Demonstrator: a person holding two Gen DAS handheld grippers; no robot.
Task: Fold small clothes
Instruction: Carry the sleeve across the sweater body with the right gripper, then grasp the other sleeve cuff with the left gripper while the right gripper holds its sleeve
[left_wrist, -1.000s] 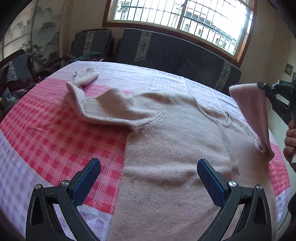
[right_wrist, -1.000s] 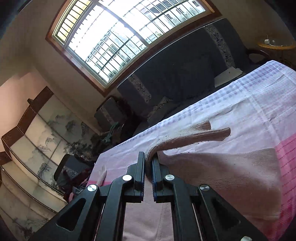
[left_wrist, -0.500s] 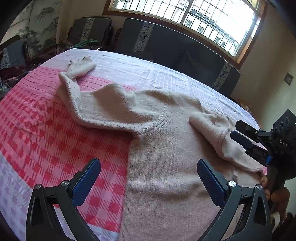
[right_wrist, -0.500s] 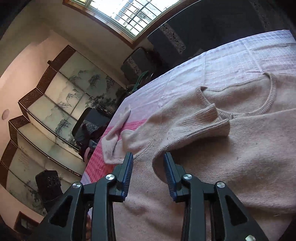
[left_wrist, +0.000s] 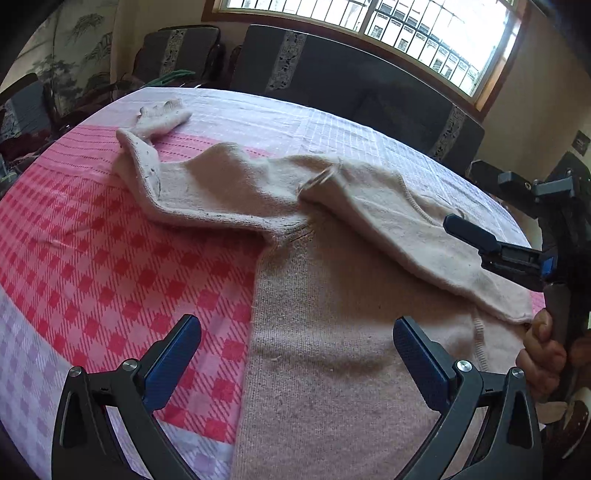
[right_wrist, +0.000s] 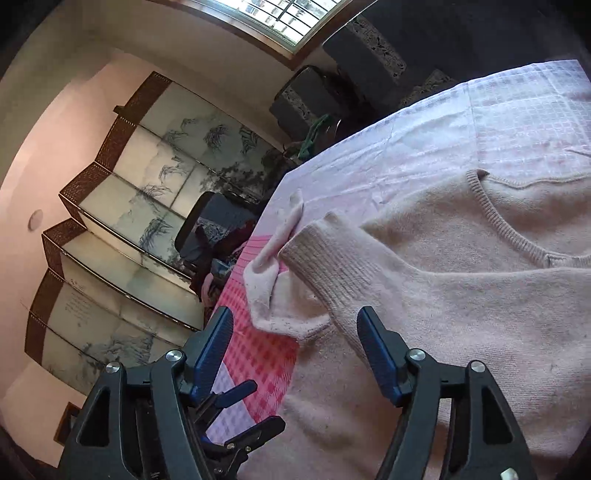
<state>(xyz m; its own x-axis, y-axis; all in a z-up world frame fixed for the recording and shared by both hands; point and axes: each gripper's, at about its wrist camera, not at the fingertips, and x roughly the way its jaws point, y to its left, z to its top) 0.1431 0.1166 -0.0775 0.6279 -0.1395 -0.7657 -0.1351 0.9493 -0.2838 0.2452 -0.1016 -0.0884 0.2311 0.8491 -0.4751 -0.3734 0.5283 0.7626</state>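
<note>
A pale pink knitted sweater (left_wrist: 332, 332) lies flat on the round table's pink checked cloth (left_wrist: 92, 258). One sleeve (left_wrist: 388, 221) is folded across the chest, its ribbed cuff (right_wrist: 317, 251) near the other armpit. The other sleeve (left_wrist: 147, 166) stretches out to the far left. My right gripper (right_wrist: 297, 332) hovers low over the folded sleeve with its jaws opening and nothing pressed between them. One of its fingers (left_wrist: 469, 230) shows at the right edge. My left gripper (left_wrist: 295, 354) stands open above the sweater's lower body, holding nothing.
A hand (left_wrist: 543, 354) grips the right gripper's handle at the table's right edge. Dark cushioned seats (left_wrist: 351, 81) stand behind the table under a barred window (left_wrist: 424, 26). A painted folding screen (right_wrist: 147, 206) stands at the left.
The right gripper came down with the sleeve, laid it across the sweater's chest, let go and opened. The left gripper stayed open and hardly moved.
</note>
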